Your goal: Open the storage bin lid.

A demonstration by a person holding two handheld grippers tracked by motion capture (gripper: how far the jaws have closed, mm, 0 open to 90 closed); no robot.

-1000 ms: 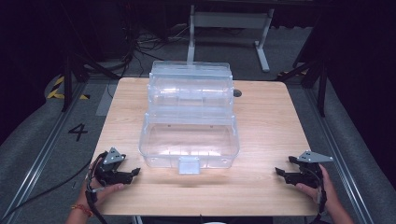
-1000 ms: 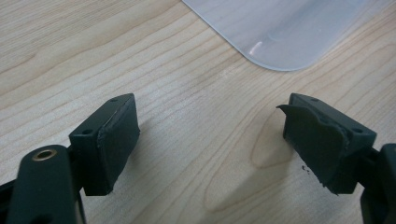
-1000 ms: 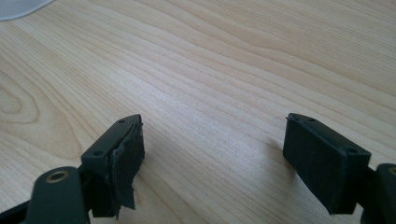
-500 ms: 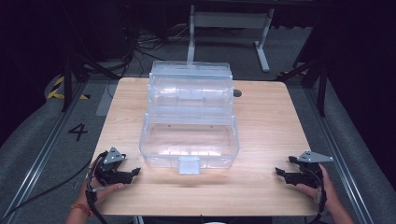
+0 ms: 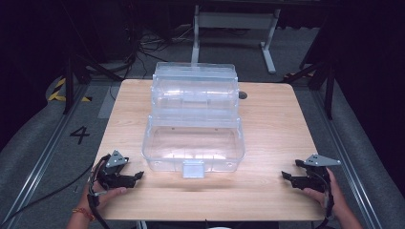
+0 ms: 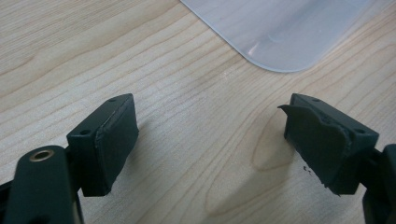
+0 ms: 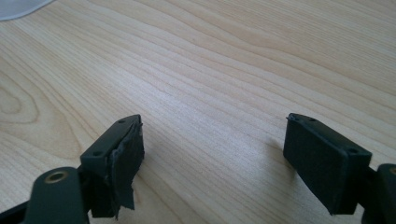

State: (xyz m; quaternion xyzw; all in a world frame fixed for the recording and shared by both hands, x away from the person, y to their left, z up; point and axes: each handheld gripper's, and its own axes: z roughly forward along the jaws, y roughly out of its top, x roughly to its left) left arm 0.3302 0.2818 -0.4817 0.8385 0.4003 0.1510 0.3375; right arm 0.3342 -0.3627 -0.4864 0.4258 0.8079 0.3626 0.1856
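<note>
I have both hand-held grippers resting low on the counter [image 5: 272, 119], and the clear plastic box [image 5: 193, 126] stands between them, well ahead of each. Its lid is thrown back and upright behind the open tub, and a small latch tab [image 5: 193, 168] hangs at the middle of the near wall.

The left hand-held gripper [image 5: 136, 175] has its jaws spread wide with nothing between them; in the left gripper view the rounded near corner of the box [image 6: 280, 32] lies ahead of it and a little to the right of its jaw line. The right hand-held gripper [image 5: 285, 176] is just as wide and just as empty, and in the right gripper view a sliver of the box [image 7: 18, 7] sits far ahead at the upper left, so this one has farther to travel.

I judge the step in hand to be the approach to the box, most likely to close it. To do that well I would keep the jaws wide, lift both hand-held grippers off the wood before moving, and bring them in from the two sides together. The plastic looks thin, smooth and light, so a one-sided push may slide the whole box across the counter. I would steady the tub with one hand-held gripper and take the lid's edge with the other, squeezing gently since the worn pad [image 7: 123, 163] on the right one may slip.
</note>
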